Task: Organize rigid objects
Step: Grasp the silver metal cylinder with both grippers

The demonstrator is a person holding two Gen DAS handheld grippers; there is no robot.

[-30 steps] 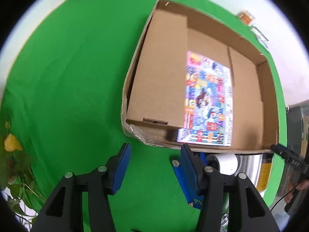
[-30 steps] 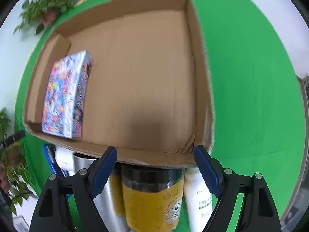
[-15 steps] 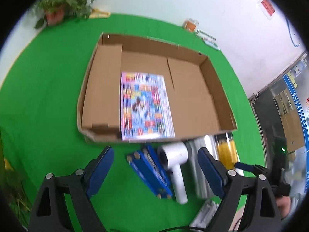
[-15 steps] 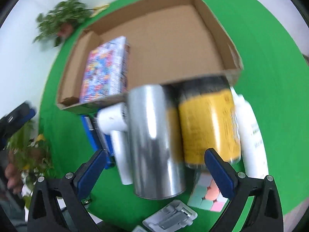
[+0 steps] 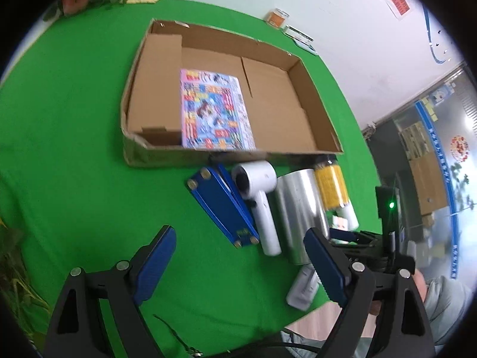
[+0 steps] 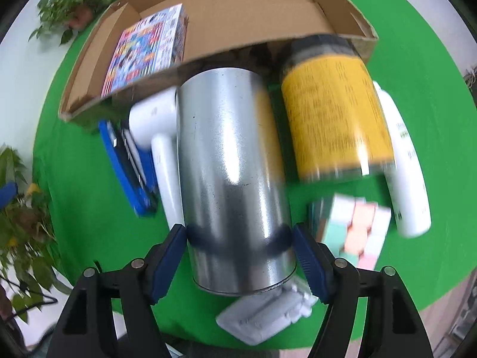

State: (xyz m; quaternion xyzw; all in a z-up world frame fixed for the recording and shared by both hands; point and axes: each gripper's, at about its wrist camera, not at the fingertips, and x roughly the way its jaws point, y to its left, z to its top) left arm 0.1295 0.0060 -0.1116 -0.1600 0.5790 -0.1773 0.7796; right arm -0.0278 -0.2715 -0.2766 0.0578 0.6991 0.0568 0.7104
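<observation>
Now the right gripper [image 6: 240, 256] has its jaws apart around the base of the lying steel cylinder [image 6: 229, 161], so closing and lifting it toward the cardboard box [image 6: 342, 9] at 12 o'clock seems next, while the left gripper [image 5: 238, 262] hangs apart, holding nothing.

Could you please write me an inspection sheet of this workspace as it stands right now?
Surface: green cloth over the table.
Job's things: cardboard box holding a colourful book; outside it lie a silver can, yellow jar, hair dryer, blue case, white bottle, pastel block box and grey tray.
Clutter: orange jar at the far edge.
Grippers: left gripper open, empty; right gripper straddles the can's near end, contact unclear.
Cables: black cable below the left gripper.
Surroundings: potted plant, white wall.
</observation>
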